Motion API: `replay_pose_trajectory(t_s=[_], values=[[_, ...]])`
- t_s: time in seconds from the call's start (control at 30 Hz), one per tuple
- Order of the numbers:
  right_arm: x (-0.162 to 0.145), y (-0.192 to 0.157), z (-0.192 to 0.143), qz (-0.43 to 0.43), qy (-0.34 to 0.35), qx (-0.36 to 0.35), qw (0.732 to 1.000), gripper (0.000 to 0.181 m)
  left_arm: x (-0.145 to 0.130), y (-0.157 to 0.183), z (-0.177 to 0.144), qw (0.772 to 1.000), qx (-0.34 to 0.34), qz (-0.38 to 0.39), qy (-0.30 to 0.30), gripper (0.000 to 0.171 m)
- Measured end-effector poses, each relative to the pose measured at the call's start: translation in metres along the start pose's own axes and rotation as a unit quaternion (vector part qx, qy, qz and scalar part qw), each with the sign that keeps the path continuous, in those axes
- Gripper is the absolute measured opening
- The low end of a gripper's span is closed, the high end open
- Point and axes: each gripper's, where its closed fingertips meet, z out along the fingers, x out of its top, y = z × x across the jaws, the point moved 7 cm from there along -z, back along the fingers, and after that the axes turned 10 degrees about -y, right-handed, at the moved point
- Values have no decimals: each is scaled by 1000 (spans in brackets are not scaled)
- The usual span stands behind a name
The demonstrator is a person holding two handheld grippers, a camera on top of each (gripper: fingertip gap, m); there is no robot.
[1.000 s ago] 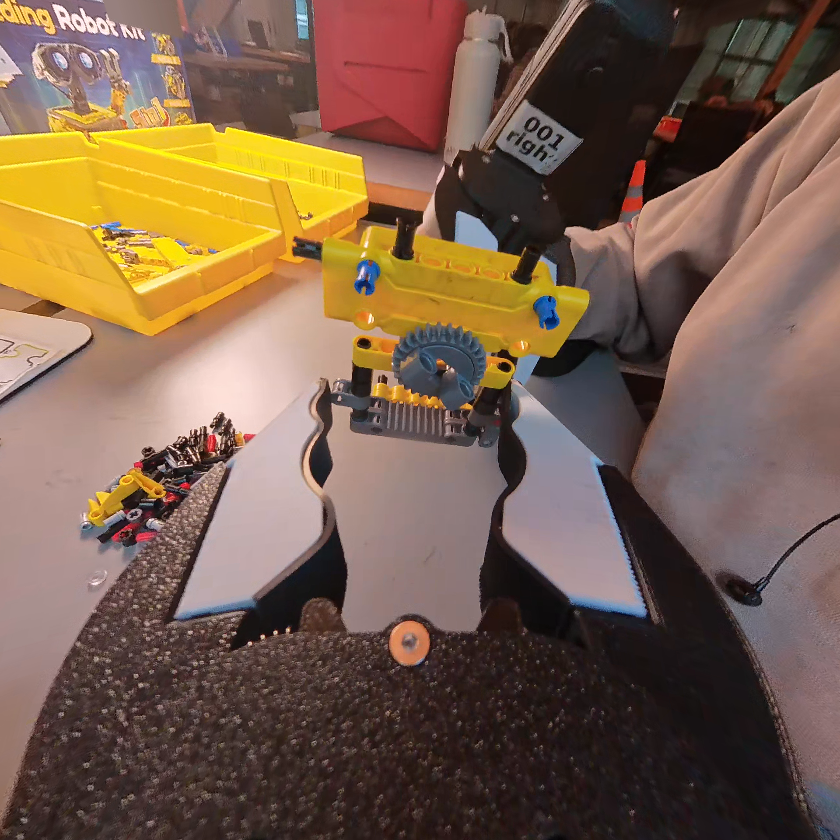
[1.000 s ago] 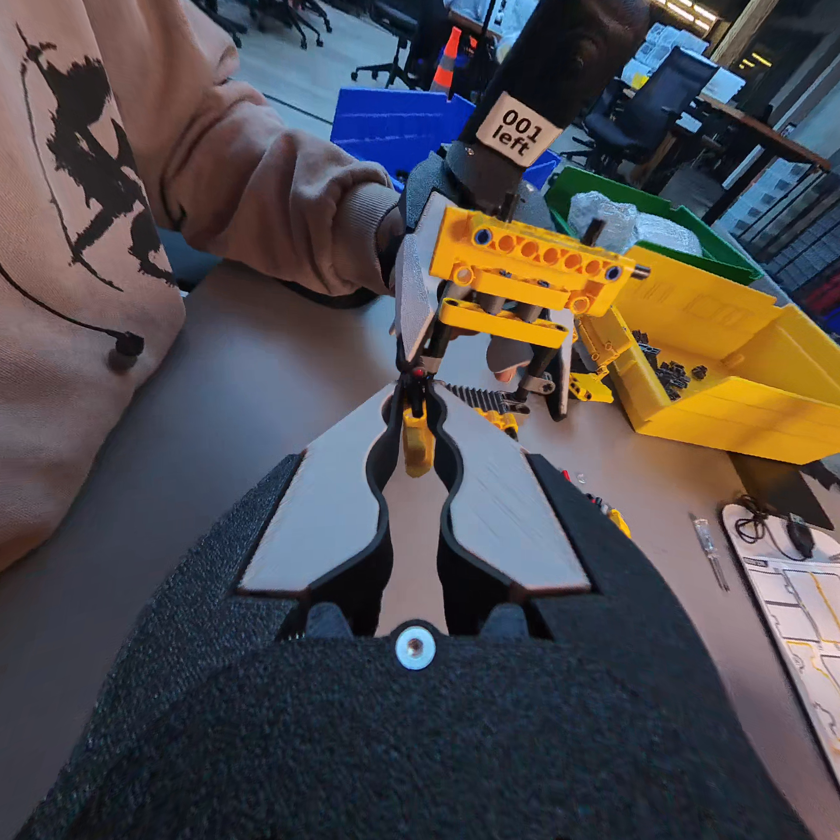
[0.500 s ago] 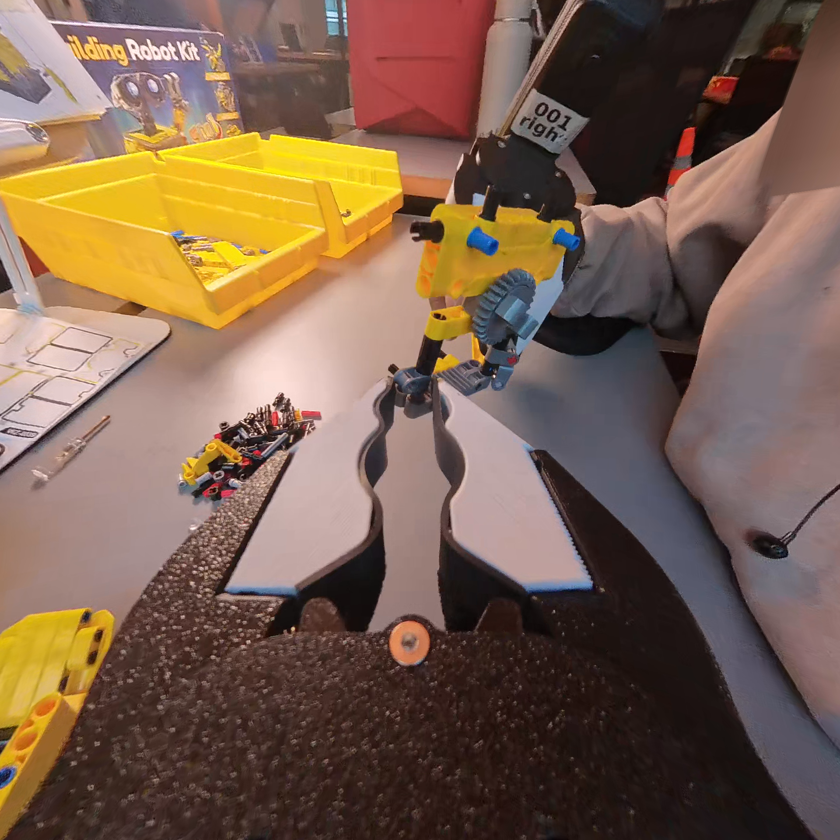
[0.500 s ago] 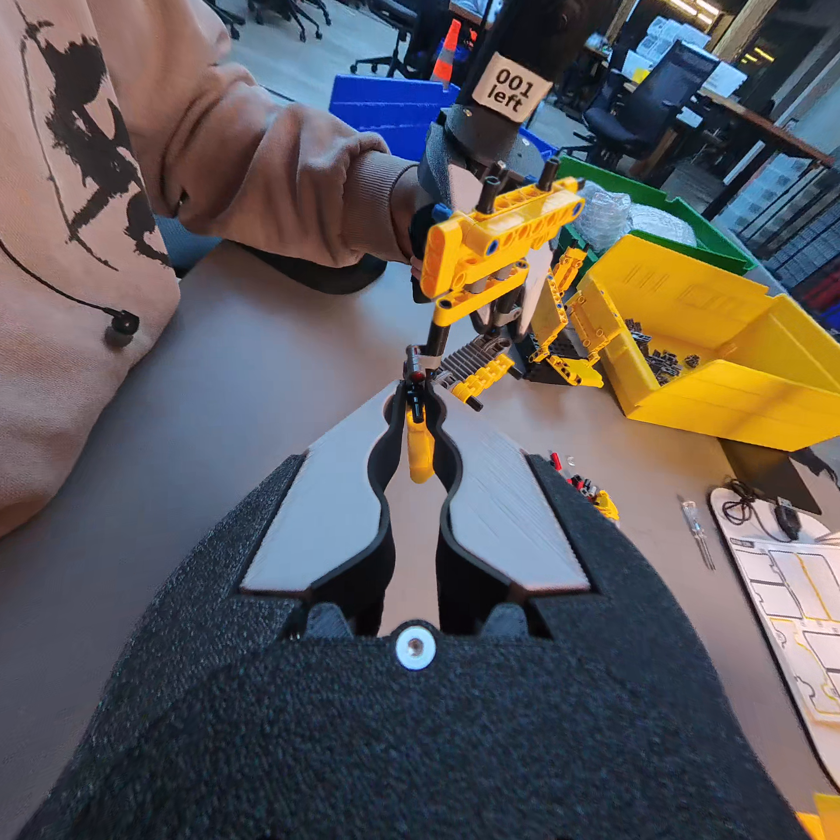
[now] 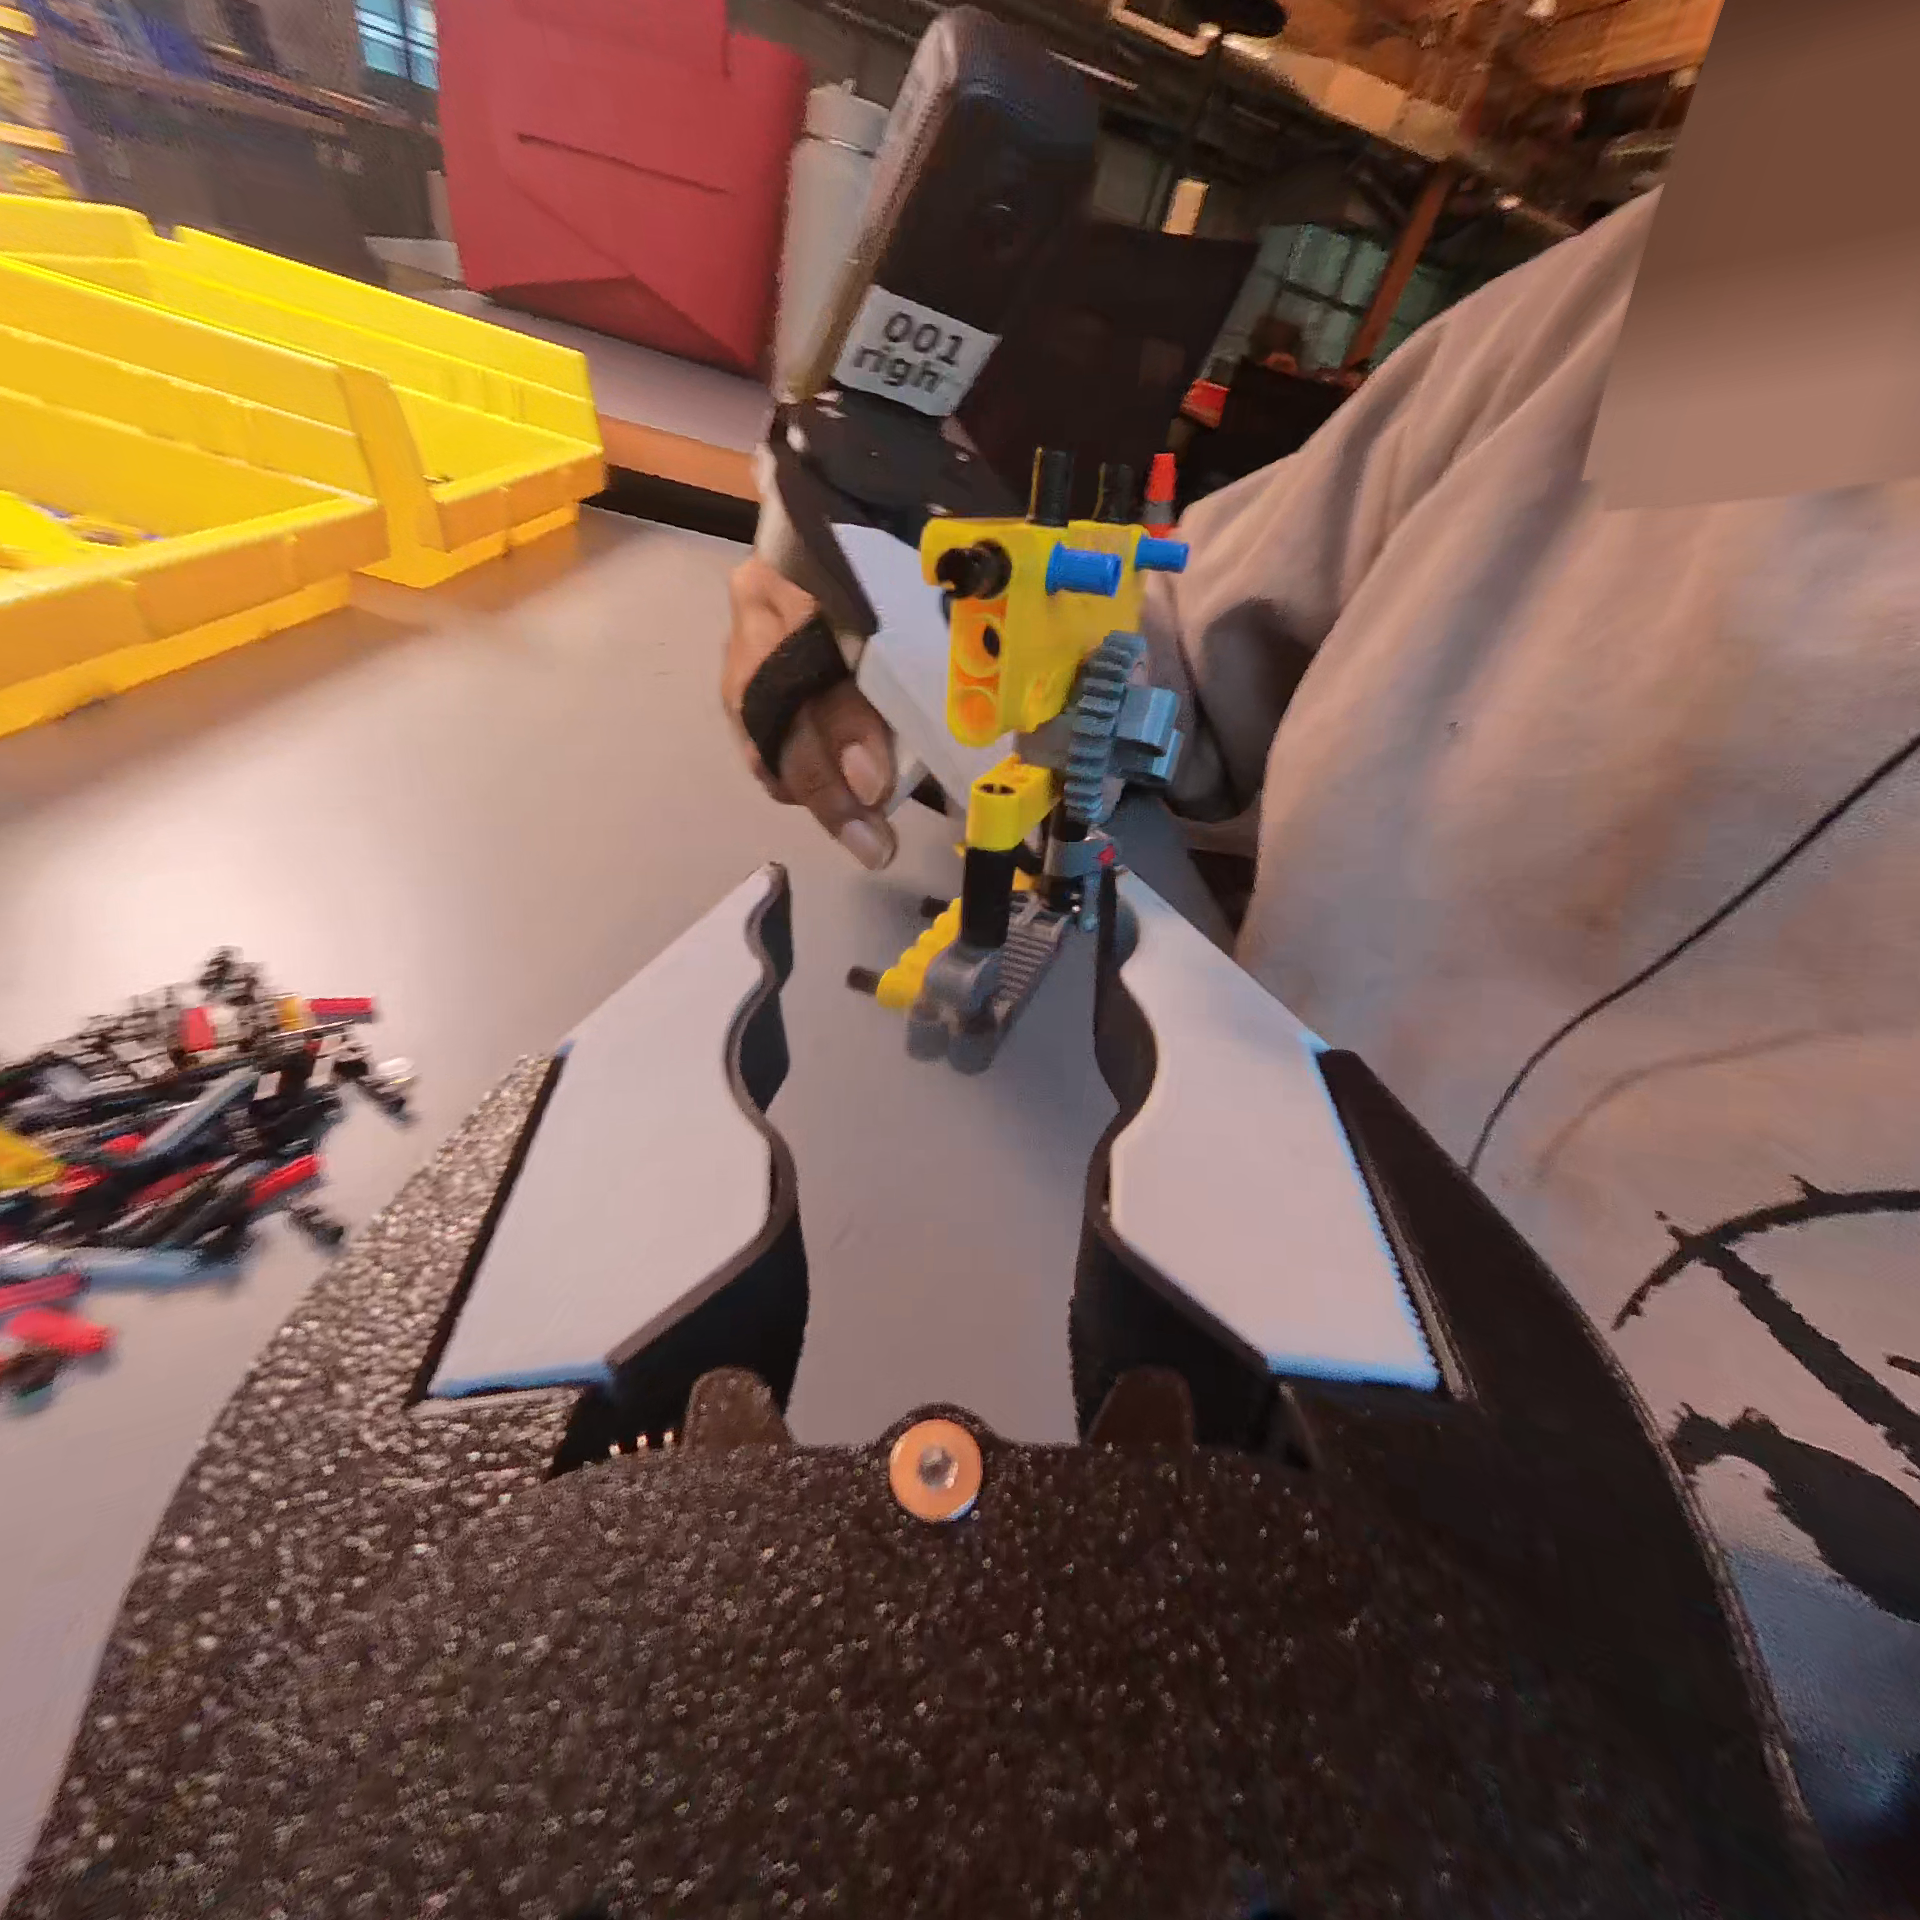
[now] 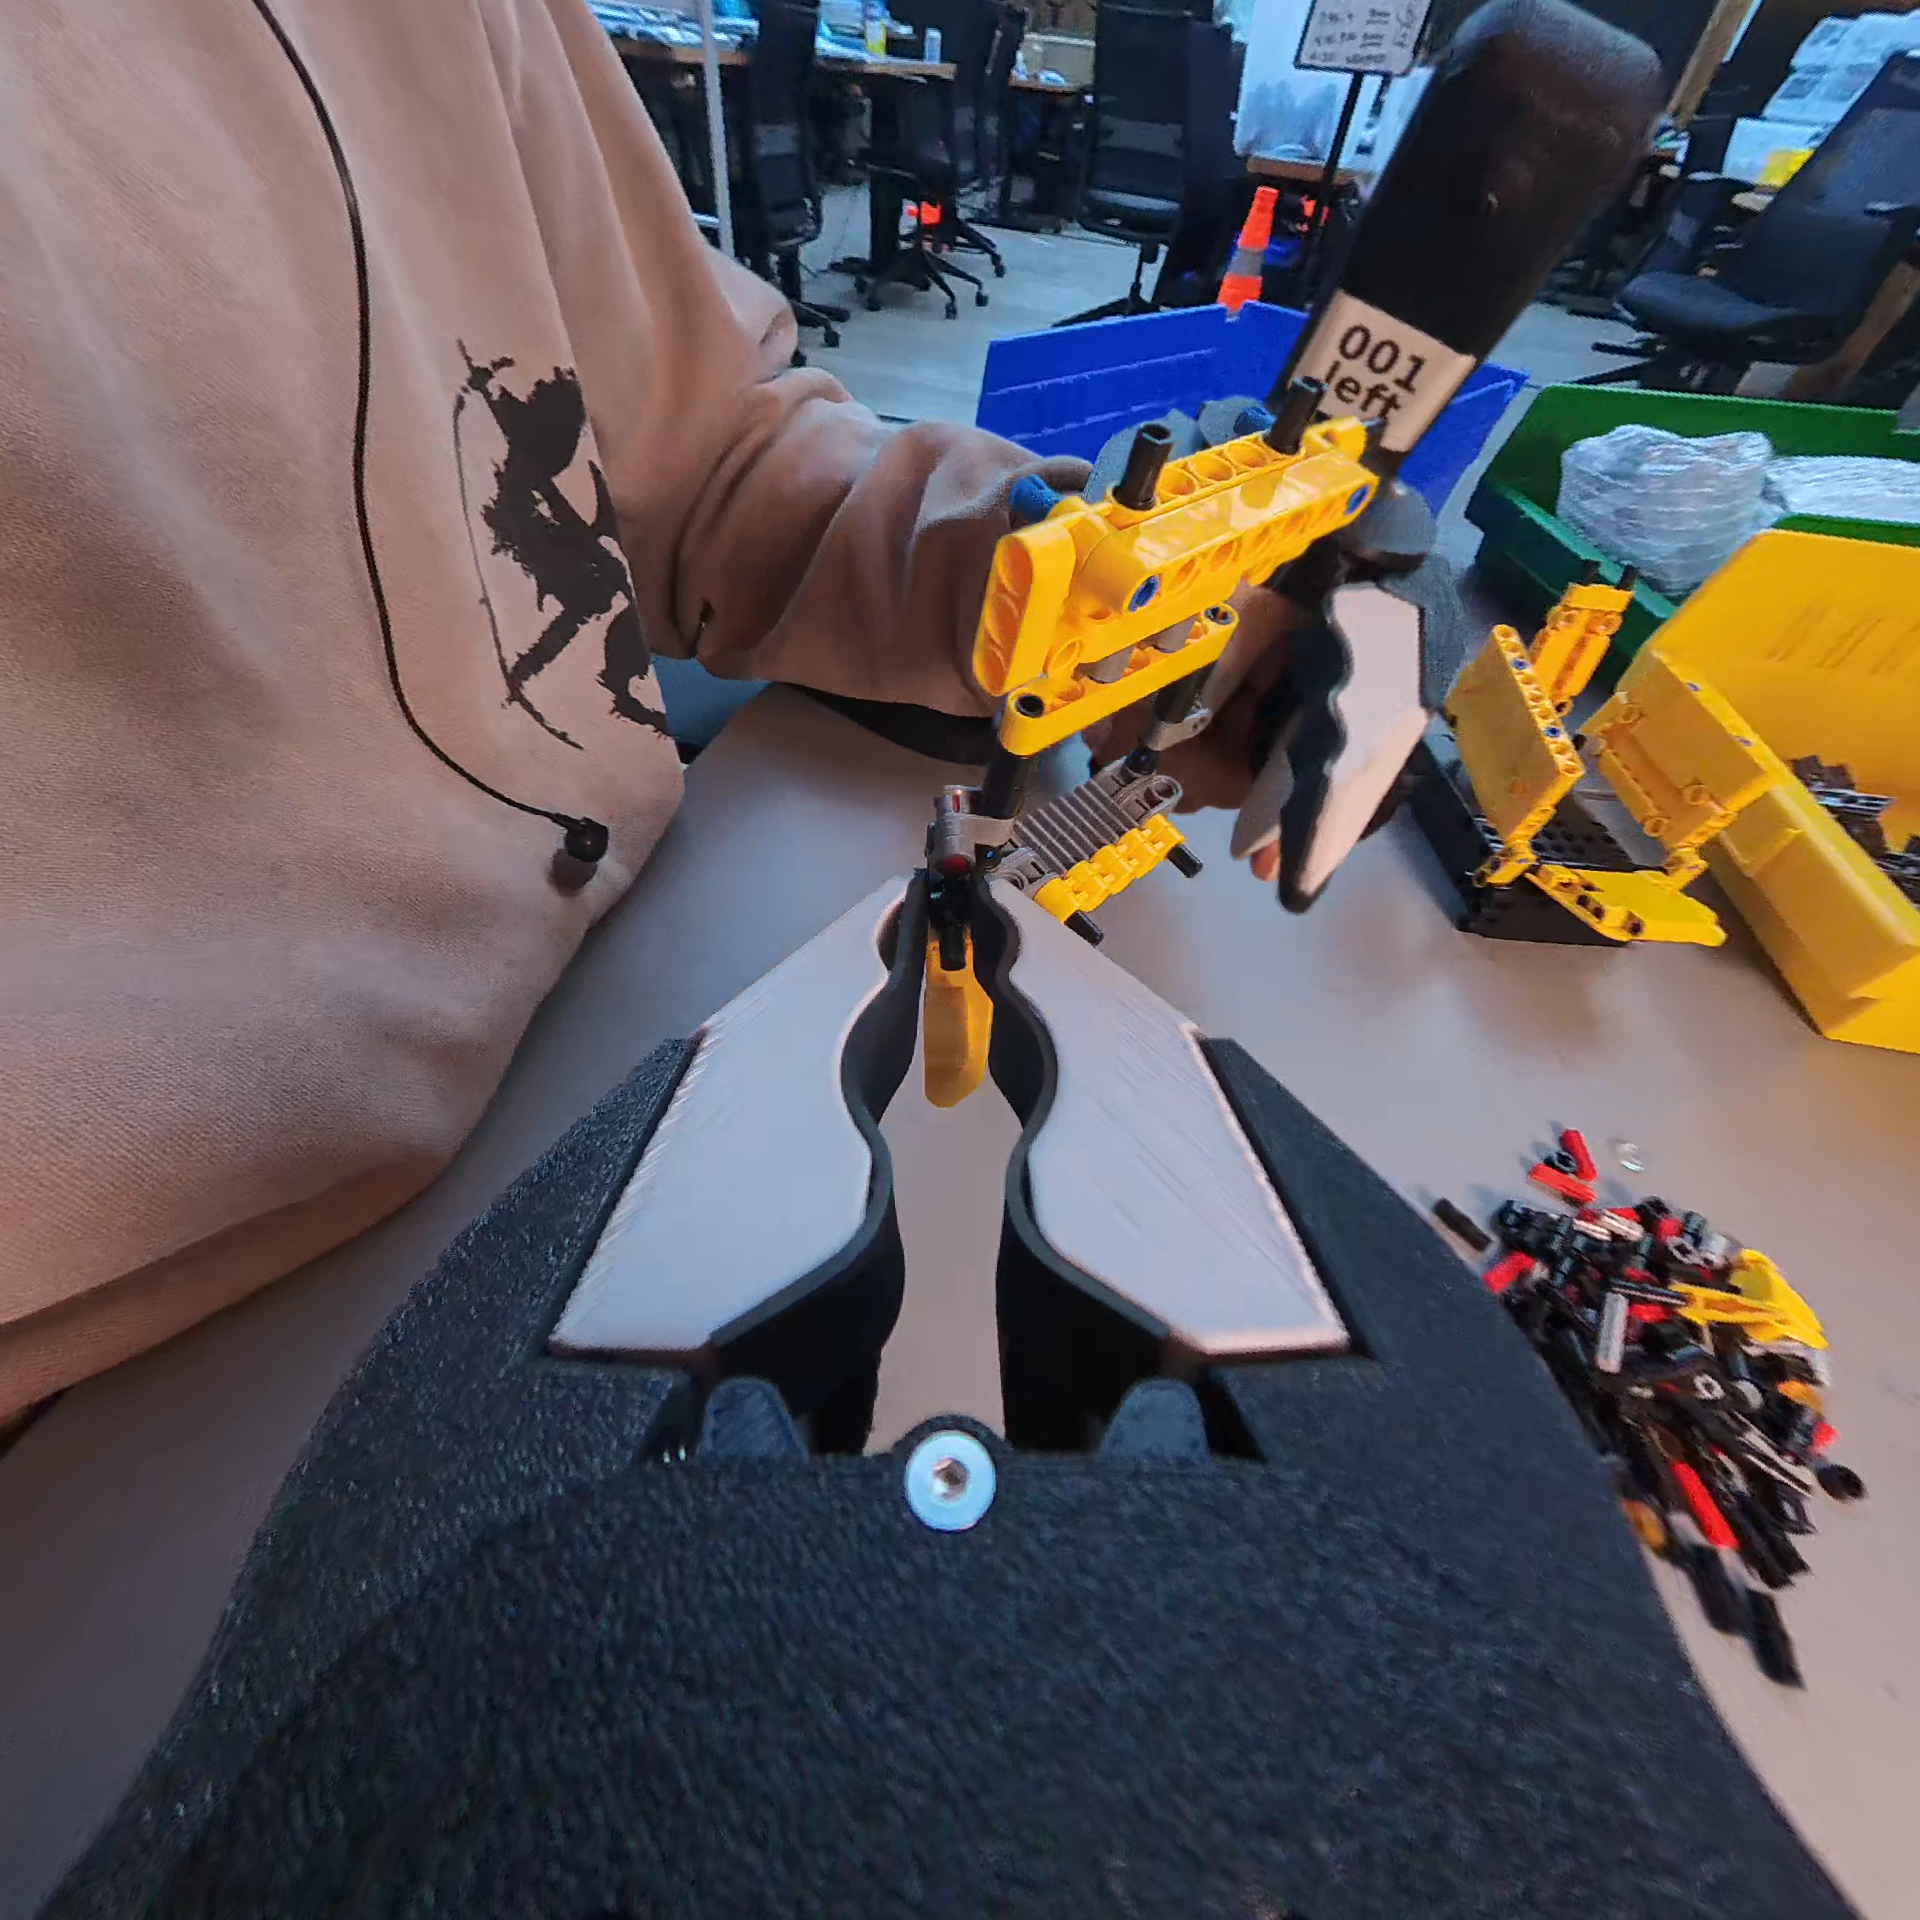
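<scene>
A yellow brick assembly [image 5: 1029, 644] with a grey gear [image 5: 1096, 727], black posts and a grey toothed rack [image 5: 997, 966] at its foot stands tilted just above the grey table. My left gripper [image 5: 945, 894] is open, its fingers spread on either side of the rack without touching it. My right gripper [image 6: 951, 894] is shut on a small yellow piece [image 6: 951, 1029] with a black pin, joined to the assembly's [image 6: 1164, 561] lower corner. The left gripper [image 6: 1320, 779] also shows open beyond the assembly in the right wrist view.
A pile of small black, red and yellow parts [image 5: 177, 1101] lies on the table and shows in the right wrist view [image 6: 1662, 1330]. Yellow bins [image 5: 312, 468] stand at the back. A second yellow and black build [image 6: 1558, 790] sits beside a yellow bin [image 6: 1818, 748]. The person's torso is close by.
My left gripper, shut on the rack's corner half a second ago, has opened and let go. The assembly has turned end-on to the left view. The right gripper keeps its grip.
</scene>
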Motion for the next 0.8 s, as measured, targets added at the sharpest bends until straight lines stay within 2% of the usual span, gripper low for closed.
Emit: replay_pose_trajectory(t_s=[0.1, 0.13, 0.47, 0.5, 0.53, 0.57, 0.6, 0.67, 0.8], values=[[-3, -5, 6, 0, -16, 23, 1000, 6, -9, 18, 15, 996, -70, 31, -52, 8], [-5, -4, 6, -2, -20, 19, 1000, 6, -9, 18, 15, 996, -57, 43, -60, 1], [-3, 2, 1, 17, -25, 12, 999, 6, -5, 12, 8, 994, 0, 67, -88, 0], [-3, -1, -3, 15, -20, 34, 999, 6, -7, 5, 2, 991, 41, 70, -102, 0], [4, -5, -12, 34, 25, 61, 997, 5, -12, -7, -11, 984, 100, 72, -127, 0], [9, -6, -22, 34, 49, 59, 996, 6, -13, -14, -25, 985, 115, 51, -114, 0], [11, -4, -28, 23, 40, 31, 998, 6, -7, -14, -36, 990, 106, 40, -81, 0], [9, 6, -38, 16, 20, -22, 999, 6, -3, -11, -40, 992, 101, 38, -61, 0], [-1, 16, -40, 43, 28, -37, 998, 7, -5, -13, -30, 996, 77, 7, -46, 0]])
